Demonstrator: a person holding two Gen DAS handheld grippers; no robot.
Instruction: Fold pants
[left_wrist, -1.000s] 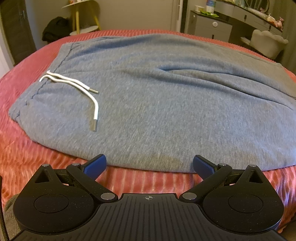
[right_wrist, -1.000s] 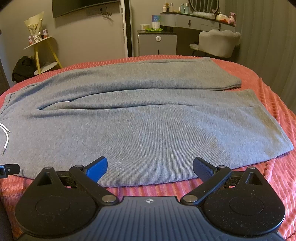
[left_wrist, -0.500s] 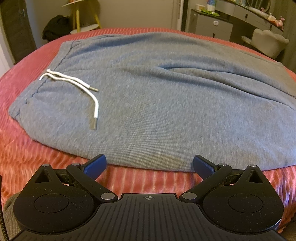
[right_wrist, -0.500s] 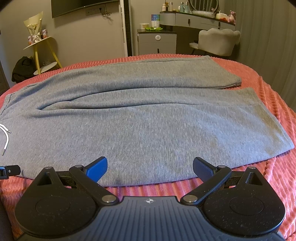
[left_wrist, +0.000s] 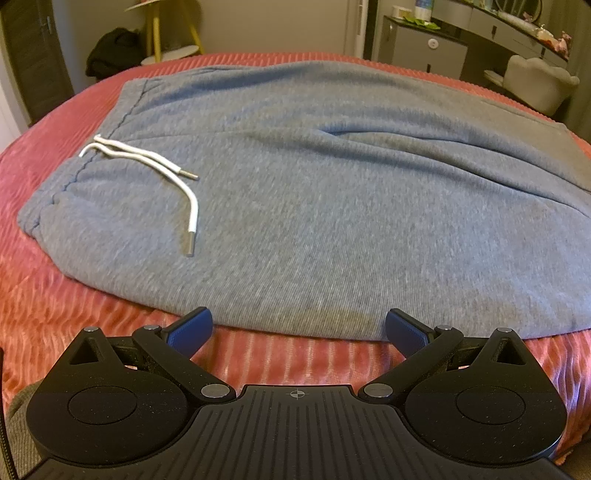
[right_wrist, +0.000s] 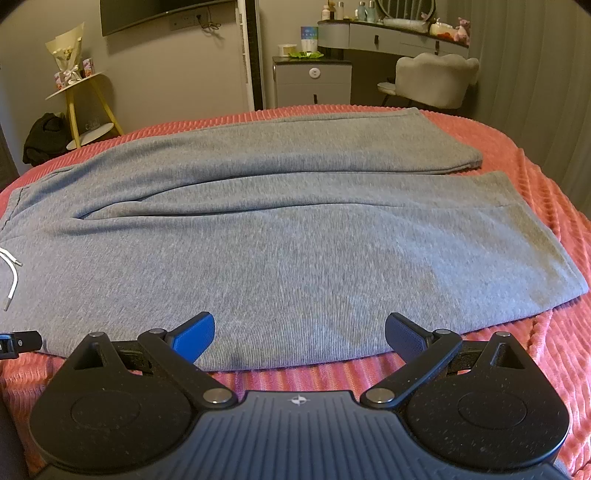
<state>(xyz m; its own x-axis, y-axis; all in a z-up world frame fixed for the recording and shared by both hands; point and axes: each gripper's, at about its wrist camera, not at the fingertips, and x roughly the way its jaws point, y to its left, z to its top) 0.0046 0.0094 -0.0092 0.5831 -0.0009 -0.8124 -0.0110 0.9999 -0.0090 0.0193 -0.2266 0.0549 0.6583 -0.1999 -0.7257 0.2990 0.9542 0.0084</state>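
Grey sweatpants (left_wrist: 332, 206) lay flat across the coral bedspread (left_wrist: 44, 295) filling mid-frame, white drawstring (left_wrist: 155, 166) centre left, left gripper (left_wrist: 298, 330) jaws spread at the near hem, right gripper (right_wrist: 300, 334) jaws spread too, both empty

left gripper (left_wrist: 295, 328), right gripper (right_wrist: 300, 330), jaws spread wide

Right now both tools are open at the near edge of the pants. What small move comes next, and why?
Probably ease both tools forward and close on the near hem. The grey pants lie flat and unfolded on the red bedspread, and the left tool and right tool hang open, holding nothing, just short of that edge.
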